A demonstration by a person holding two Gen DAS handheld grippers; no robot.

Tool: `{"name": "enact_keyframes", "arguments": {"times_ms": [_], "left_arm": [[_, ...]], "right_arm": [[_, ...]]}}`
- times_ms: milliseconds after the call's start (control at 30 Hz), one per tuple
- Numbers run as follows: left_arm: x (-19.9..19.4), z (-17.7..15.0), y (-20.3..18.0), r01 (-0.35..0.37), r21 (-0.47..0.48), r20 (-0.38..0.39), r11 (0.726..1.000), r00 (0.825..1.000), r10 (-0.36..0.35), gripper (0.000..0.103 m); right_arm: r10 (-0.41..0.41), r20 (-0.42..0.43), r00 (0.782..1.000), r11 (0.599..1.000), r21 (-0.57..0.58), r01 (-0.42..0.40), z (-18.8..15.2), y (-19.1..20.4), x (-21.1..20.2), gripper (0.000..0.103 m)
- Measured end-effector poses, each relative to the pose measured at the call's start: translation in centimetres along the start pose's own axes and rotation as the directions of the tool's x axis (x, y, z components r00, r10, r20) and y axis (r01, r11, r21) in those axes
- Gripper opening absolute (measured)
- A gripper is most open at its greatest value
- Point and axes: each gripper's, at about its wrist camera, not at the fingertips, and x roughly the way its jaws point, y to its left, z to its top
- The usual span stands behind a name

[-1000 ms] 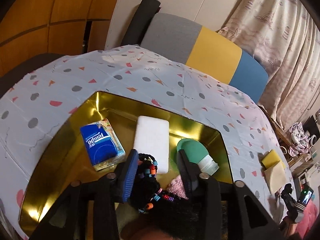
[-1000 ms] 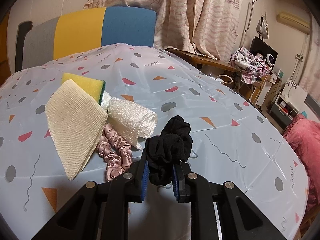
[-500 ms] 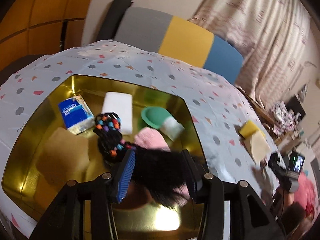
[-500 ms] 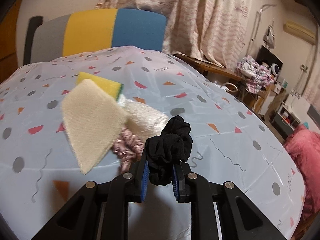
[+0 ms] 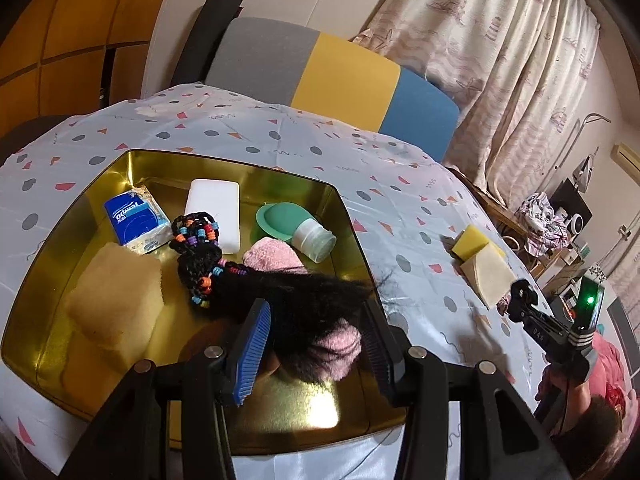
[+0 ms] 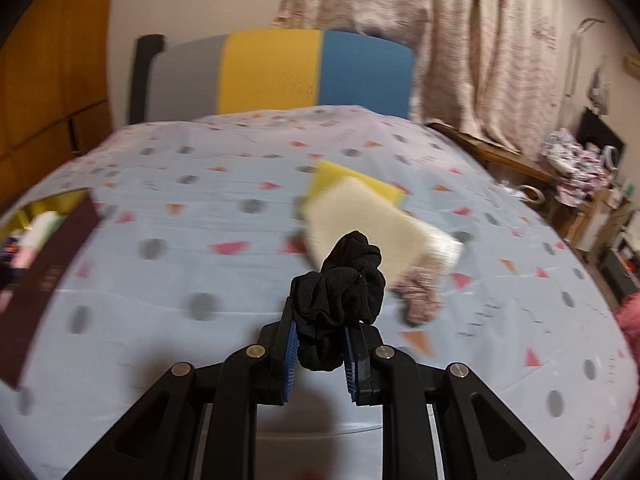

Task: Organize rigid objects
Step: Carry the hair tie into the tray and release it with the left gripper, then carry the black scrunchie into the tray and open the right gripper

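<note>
Nearest the lens in the right wrist view, the right gripper [image 6: 319, 354] pinches a black scrunchie [image 6: 340, 280] between its blue pads, the fabric bunched above the jaws and held clear of the patterned tablecloth [image 6: 240, 280], a hold that looks meant for carrying it toward the tray. In the left wrist view the left gripper [image 5: 316, 346] hovers over the near part of the gold tray [image 5: 352, 216] with its jaws spread wide; a black beaded hair extension [image 5: 256, 280] lies between and beyond the pads, apparently resting in the tray, not gripped, on top of a pink fuzzy item [image 5: 332, 348]. Farther in, the tray holds a tan sponge block [image 5: 116, 292], a blue tissue pack [image 5: 138, 220], a white rectangular bar [image 5: 214, 212] and a green cup [image 5: 280, 220] tipped beside a pale cylindrical container [image 5: 314, 238], so sorted items are gathered here. Only the left view shows the tray's contents plainly; the right view, badly motion-blurred, catches just a corner of it at far left. The right view shows the unsorted pile closer: a yellow sponge [image 6: 340, 178] under a cream cloth [image 6: 360, 224], with a pink scrunchie [image 6: 418, 296] beside them. Beyond the table stands a grey, yellow and blue chair [image 5: 332, 68].
</note>
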Motion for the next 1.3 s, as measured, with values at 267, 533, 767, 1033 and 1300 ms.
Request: {"name": "enact_keyframes", "arguments": {"times_ms": [267,533,767,1033,1300], "left_arm": [[-1.6,-0.8,1.8,0.001,-0.008,0.016,1.000,1.000,-0.001,0.047],[-2.6,-1.6,4.3,-0.005,-0.042,0.017,0.999,1.000,0.005,0.047],[-2.8,-1.6,4.9,-0.010,-0.063,0.024,0.998,1.000,0.011,0.047],[-3.2,-1.1,6.1,-0.020,-0.096,0.026,0.995,0.999,0.023,0.047],[-3.3,-0.9,7.1,-0.023,-0.126,0.029,0.992,0.999,0.027,0.047]], "right_arm": [[0.218,-0.002,0.976,0.976,-0.017,-0.218,1.3,7.7,-2.0,0.020],[0.385,-0.017,0.923,0.921,-0.064,-0.385,3.2,15.3,-3.3,0.020],[0.476,-0.066,0.877,0.865,-0.143,-0.480,6.0,23.1,-2.3,0.020],[0.485,-0.202,0.851,0.834,-0.184,-0.520,8.4,30.3,2.5,0.022],[0.439,-0.269,0.857,0.853,-0.177,-0.492,8.7,32.0,5.7,0.046]]}}
